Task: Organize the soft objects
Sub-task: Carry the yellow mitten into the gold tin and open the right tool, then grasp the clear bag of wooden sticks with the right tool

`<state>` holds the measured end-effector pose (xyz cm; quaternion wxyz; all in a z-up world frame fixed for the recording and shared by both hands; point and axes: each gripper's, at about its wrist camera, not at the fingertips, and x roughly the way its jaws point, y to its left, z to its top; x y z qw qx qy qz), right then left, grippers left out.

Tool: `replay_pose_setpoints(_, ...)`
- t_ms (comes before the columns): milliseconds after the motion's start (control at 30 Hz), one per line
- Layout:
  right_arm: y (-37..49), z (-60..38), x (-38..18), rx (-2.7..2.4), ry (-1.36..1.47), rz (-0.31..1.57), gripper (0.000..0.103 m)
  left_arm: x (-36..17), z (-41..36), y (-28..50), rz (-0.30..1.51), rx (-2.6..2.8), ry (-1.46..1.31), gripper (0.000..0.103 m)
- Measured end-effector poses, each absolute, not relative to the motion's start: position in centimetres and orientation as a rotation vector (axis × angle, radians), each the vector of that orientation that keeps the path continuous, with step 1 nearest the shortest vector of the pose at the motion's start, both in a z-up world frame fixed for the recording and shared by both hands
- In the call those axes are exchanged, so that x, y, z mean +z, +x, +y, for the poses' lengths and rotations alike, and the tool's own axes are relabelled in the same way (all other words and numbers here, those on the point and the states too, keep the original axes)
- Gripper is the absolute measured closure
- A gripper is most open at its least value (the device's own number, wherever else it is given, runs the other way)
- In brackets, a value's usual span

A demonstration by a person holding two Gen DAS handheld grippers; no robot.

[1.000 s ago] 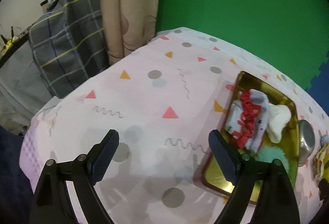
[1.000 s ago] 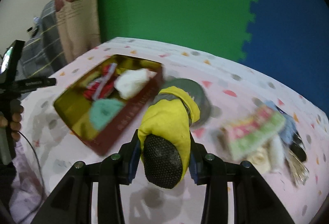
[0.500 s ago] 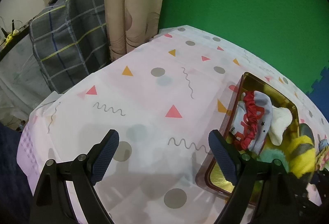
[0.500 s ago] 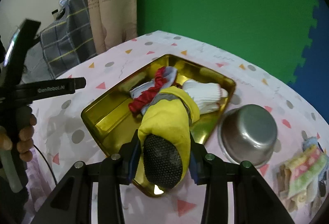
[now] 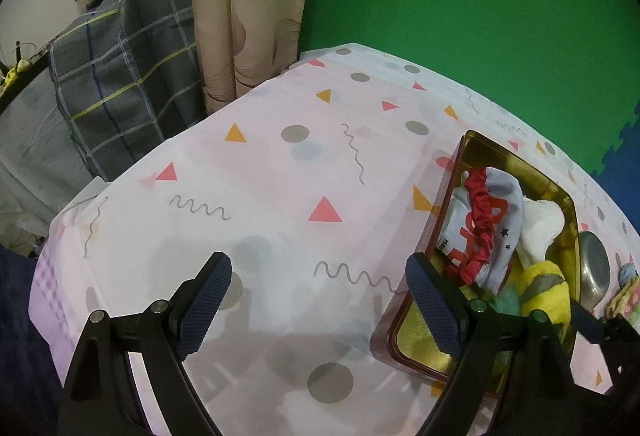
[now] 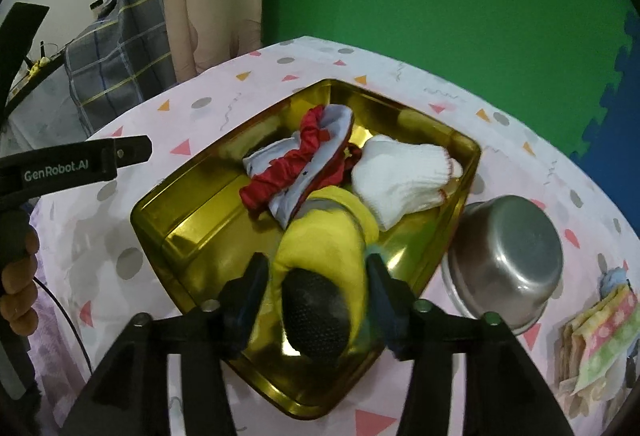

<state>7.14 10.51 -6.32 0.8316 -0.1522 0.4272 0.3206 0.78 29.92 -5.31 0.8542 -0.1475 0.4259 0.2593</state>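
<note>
A gold metal tray (image 6: pixel 192 172) on the pink patterned tablecloth holds a pale sock with a red ruffle (image 6: pixel 300 160), a white knit glove (image 6: pixel 404 176) and something teal (image 5: pixel 506 302). A yellow glove with a grey band and a black dotted palm (image 6: pixel 324 240) lies over the tray's near part, between the fingers of my right gripper (image 6: pixel 316 276). Its jaws are opening and the pads stand just off the glove's sides. My left gripper (image 5: pixel 316 300) hangs open over bare cloth, left of the tray (image 5: pixel 472 144), with nothing between its fingers.
A steel bowl (image 6: pixel 508 256) stands right of the tray. Folded striped cloths (image 6: pixel 600 332) and a blue item lie at the far right. A plaid cloth (image 5: pixel 120 76) and a beige curtain (image 5: pixel 248 16) hang past the table's far-left edge. A person's hand (image 6: pixel 16 276) grips the left handle.
My right gripper carried the yellow glove leftward from beside the bowl to over the tray and lowered it. Its jaws have since spread off the glove. The left gripper kept still.
</note>
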Motion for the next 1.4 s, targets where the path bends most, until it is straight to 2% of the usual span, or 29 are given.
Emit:
replay_pose_setpoints(33, 7.1, 10.4, -6.2, 0.684, -0.320, 0.901, 0.041, -5.3, 29.9, 0.8, 0.894, 0.545, -0.308, 0.016)
replay_pose_setpoints(367, 6.6, 6.2, -2.7, 0.665, -0.239, 0.840, 0.040, -5.1, 28.8, 1.0, 0.880, 0.528, -0.274, 0.016)
replay_pose_setpoints(700, 7.4, -4.7, -0.9, 0.487, -0.195, 0.803, 0.040, -4.9, 26.1, 1.7, 0.874, 0.470, -0.194, 0.016)
replay_pose_setpoints(1100, 9.7, -22.1, -3.7, 0.234, -0.278, 0.866, 0.040, -4.5, 23.9, 2.0, 0.864, 0.409, -0.134, 0.016)
replay_pose_setpoints(1400, 11.7, -27.9, -7.7, 0.257, -0.309, 0.933, 0.040, -2.6, 19.3, 2.1, 0.848, 0.257, -0.087, 0.015)
